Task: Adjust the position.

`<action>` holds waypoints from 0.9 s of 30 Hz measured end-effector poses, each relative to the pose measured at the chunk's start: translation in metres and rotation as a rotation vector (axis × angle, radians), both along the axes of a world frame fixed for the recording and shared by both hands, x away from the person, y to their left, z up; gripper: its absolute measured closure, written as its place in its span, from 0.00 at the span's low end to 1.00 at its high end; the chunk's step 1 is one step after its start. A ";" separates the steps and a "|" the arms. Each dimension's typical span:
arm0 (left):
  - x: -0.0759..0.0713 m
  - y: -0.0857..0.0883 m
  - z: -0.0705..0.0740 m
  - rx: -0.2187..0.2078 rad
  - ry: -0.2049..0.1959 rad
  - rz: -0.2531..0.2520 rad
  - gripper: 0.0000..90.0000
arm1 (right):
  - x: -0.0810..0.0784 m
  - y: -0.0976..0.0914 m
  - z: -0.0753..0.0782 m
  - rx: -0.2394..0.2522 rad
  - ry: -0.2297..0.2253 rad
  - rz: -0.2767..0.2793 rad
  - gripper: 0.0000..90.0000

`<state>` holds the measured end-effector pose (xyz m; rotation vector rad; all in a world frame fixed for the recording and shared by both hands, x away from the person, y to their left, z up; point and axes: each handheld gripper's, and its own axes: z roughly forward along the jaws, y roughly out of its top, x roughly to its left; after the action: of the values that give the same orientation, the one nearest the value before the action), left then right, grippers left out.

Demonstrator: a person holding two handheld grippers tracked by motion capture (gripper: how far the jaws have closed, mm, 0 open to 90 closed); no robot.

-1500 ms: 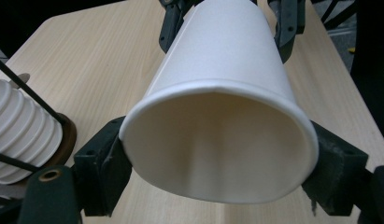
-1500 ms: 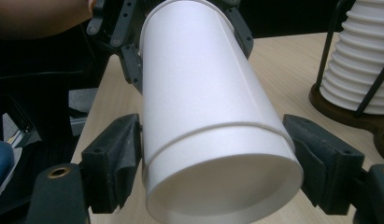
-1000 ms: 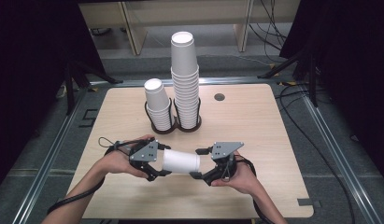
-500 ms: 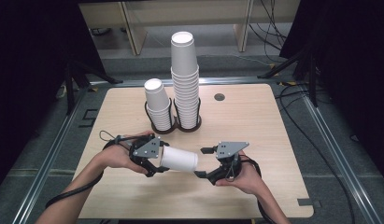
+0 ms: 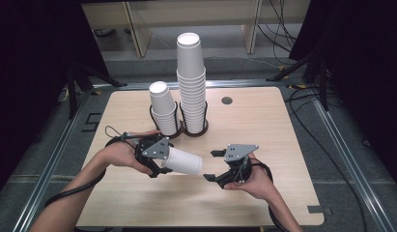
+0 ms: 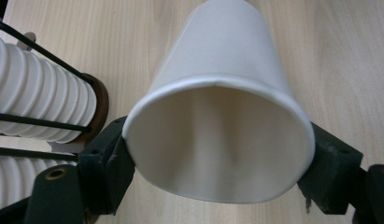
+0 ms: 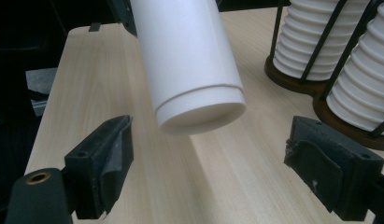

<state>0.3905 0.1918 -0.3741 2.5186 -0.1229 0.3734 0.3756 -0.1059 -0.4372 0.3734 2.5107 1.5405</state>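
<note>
A white paper cup [image 5: 184,162] lies sideways above the table, its base pointing right. My left gripper [image 5: 162,162] is shut on the cup's mouth end. In the left gripper view the cup [image 6: 222,93] has its rim pressed out of round between the jaws of the left gripper [image 6: 220,158], which have just been closing tighter on it. My right gripper [image 5: 210,165] stands open just right of the cup's base, not touching it. In the right gripper view the cup [image 7: 189,60] hangs beyond the right gripper [image 7: 215,154], whose jaws are wide apart.
Two stacks of white cups stand in black wire holders on wooden bases behind my hands: a tall stack [image 5: 191,82] and a short stack [image 5: 163,108] to its left. The wooden table [image 5: 263,121] has a small round hole [image 5: 227,100] at the back.
Both grippers held the cup a second ago. The right gripper has let go of the base and opened. The left gripper has lifted the cup slightly and drawn it left.
</note>
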 end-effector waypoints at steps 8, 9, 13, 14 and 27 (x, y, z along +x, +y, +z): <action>0.004 -0.005 0.002 0.084 -0.007 -0.010 0.25 | 0.003 0.002 0.005 -0.057 0.002 -0.001 0.19; 0.004 -0.006 0.002 0.092 -0.007 -0.011 0.25 | 0.003 0.002 0.006 -0.066 0.009 -0.005 0.19; 0.005 -0.009 0.005 0.135 -0.016 -0.020 0.25 | 0.006 0.007 0.009 -0.093 0.010 -0.006 0.20; 0.005 -0.010 0.005 0.144 -0.015 -0.021 0.25 | 0.007 0.009 0.010 -0.096 0.022 -0.001 0.21; 0.006 -0.016 0.007 0.220 -0.010 -0.028 0.26 | 0.016 0.032 0.027 -0.162 0.007 0.024 0.22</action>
<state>0.3963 0.1760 -0.3674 2.7287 -0.2129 0.3798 0.3918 -0.0741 -0.4106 0.3267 2.6311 1.3334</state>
